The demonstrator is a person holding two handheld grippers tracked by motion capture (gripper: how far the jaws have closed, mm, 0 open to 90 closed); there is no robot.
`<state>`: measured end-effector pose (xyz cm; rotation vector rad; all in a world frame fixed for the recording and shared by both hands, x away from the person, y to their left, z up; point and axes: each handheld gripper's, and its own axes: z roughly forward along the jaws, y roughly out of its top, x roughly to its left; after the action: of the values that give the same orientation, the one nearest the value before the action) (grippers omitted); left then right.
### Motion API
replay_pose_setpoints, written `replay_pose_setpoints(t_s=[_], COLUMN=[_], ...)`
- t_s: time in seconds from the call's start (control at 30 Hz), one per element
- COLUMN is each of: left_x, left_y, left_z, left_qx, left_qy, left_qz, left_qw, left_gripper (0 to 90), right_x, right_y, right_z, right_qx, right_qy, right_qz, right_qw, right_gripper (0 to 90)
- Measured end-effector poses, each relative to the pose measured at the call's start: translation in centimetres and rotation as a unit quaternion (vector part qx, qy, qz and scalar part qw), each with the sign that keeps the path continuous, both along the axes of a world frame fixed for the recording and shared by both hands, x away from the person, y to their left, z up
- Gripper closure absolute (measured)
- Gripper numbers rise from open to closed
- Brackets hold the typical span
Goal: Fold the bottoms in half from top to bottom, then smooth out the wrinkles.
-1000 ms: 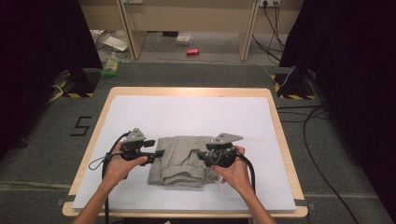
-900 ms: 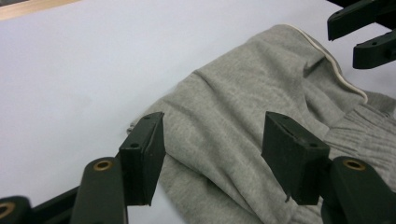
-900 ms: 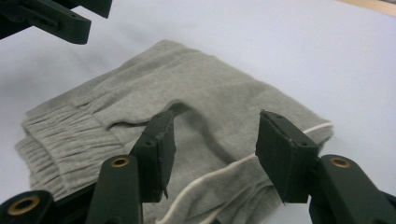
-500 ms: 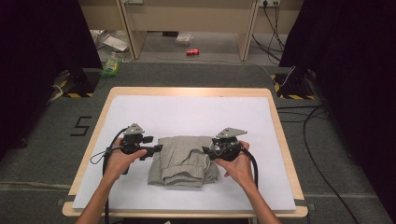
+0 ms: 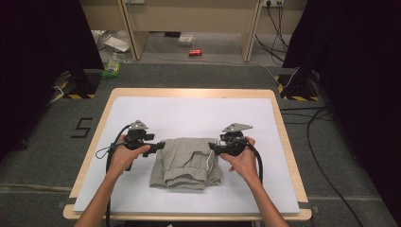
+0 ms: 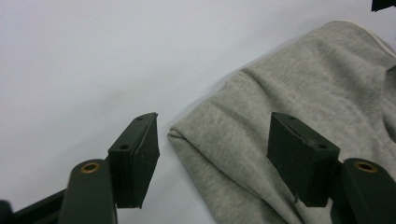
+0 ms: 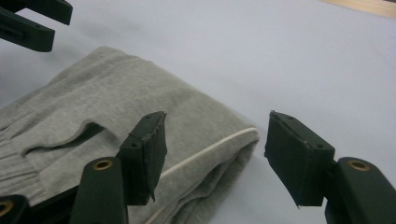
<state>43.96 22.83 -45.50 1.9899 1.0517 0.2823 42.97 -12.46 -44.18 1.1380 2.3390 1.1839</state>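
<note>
A folded grey garment (image 5: pixel 187 163) with a white drawstring lies on the white sheet (image 5: pixel 198 113) that covers the table. My left gripper (image 5: pixel 161 146) is at the garment's left edge. Its jaws have just been opening, and the folded corner (image 6: pixel 303 93) lies loosely between the left gripper's (image 6: pixel 212 154) pads. My right gripper (image 5: pixel 213 147) is at the right edge. Its jaws have also just been opening around the piped corner of the garment (image 7: pixel 116 107), and the right gripper's (image 7: pixel 217 154) pads stand apart from the cloth.
The wooden table rim (image 5: pixel 283 137) frames the sheet. Beyond the far edge, a red can (image 5: pixel 195 52) and some litter (image 5: pixel 112 67) lie on the floor. Cables (image 5: pixel 326 142) run along the floor at the right.
Both hands have shifted a little toward the far side of the table. Both pairs of jaws stand wider than before. The garment lies where it was.
</note>
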Motion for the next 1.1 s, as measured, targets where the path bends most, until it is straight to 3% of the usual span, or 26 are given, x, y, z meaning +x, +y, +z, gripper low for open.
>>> replay_pose_setpoints(t_s=[0.4,1.1], left_x=[1.3,1.3], left_y=[-0.8,-1.6], left_z=[-1.2,-2.6], left_qx=[0.002,0.032], left_qy=[0.023,0.041], left_qz=[-0.008,-0.019], left_qw=[0.9997,0.9984], left_gripper=[30.9,30.3], right_x=[2.0,2.6], right_y=[-0.3,0.1], right_z=[-0.8,-1.7], right_qx=[-0.009,-0.011], right_qy=[0.01,0.02], right_qz=[-0.018,-0.01], right_qw=[0.9997,0.9997], right_gripper=[37.7,37.3])
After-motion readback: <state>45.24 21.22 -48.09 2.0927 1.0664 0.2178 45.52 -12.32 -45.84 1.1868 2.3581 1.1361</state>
